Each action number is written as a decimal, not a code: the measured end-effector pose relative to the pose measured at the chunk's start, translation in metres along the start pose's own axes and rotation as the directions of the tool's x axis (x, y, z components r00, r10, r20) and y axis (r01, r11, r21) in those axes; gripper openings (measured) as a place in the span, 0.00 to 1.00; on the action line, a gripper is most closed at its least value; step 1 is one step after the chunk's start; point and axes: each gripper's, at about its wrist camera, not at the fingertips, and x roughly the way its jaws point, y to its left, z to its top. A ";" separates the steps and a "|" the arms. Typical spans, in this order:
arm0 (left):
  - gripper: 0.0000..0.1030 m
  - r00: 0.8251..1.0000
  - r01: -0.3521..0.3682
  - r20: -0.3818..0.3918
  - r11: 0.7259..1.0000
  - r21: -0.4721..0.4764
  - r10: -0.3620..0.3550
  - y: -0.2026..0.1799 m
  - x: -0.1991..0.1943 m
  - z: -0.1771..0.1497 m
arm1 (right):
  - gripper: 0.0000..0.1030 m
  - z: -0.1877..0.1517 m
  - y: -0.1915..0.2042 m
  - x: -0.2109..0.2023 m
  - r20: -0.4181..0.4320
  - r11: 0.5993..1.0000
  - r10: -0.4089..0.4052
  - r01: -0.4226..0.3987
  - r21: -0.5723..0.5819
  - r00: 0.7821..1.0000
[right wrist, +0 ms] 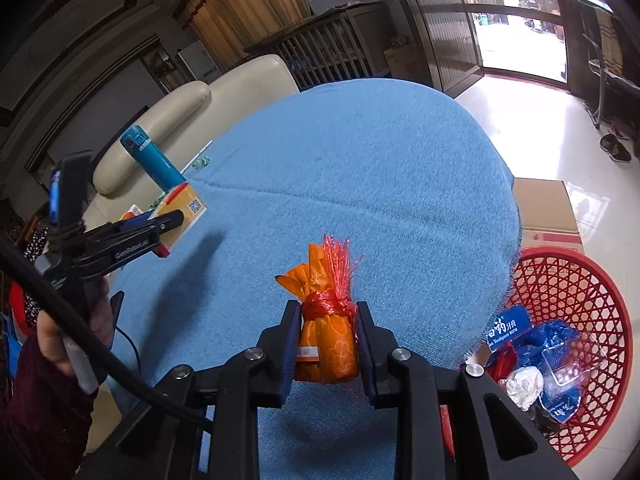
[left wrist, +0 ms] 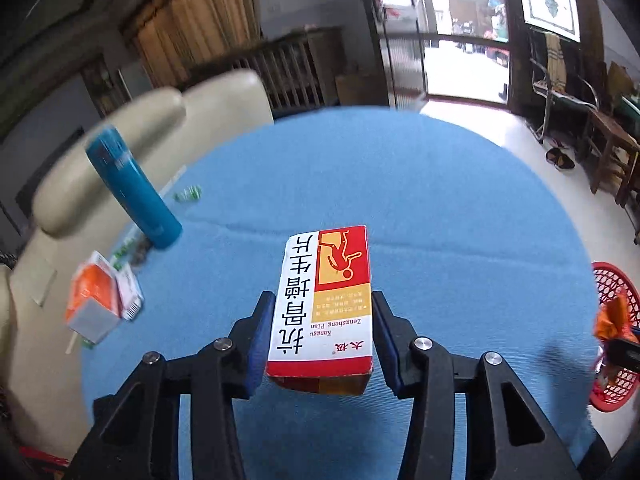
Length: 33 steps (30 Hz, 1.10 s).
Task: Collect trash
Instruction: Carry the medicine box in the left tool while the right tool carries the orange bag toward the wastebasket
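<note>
The left gripper (left wrist: 320, 312) has its jaws closed narrowly on a red, white and yellow medicine box (left wrist: 326, 300), pressing its two long sides and holding it lifted above the blue tablecloth (left wrist: 440, 208), long axis pointing forward. From the right wrist view that gripper (right wrist: 172, 220) reaches in from the left, held level in a hand (right wrist: 72, 328) with a dark red sleeve, a black cable trailing from it.

The right gripper (right wrist: 328, 320) clamps an orange packet (right wrist: 328, 344) bound with red netting, upright between the pads and raised over the cloth near the table's edge. Just beside it, below the rim on the right, sits a red mesh basket (right wrist: 592, 304) holding blue wrappers and crumpled white paper.

Farther left on the table stand a blue bottle (left wrist: 132, 188) and a small orange and white carton (left wrist: 96, 300).
</note>
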 end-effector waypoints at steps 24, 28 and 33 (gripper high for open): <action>0.47 0.976 0.020 0.212 0.995 0.099 -0.041 -0.070 -0.110 0.023 | 0.28 0.004 -0.025 -0.084 0.178 0.998 0.026 -0.037 0.055 0.984; 0.47 0.974 0.034 0.220 0.992 0.120 -0.060 -0.083 -0.116 0.027 | 0.28 0.005 -0.035 -0.098 0.206 0.997 0.016 -0.031 0.072 0.978; 0.47 0.970 0.049 0.229 0.986 0.158 -0.085 -0.104 -0.122 0.032 | 0.28 0.004 -0.054 -0.112 0.235 0.994 -0.012 -0.015 0.109 0.972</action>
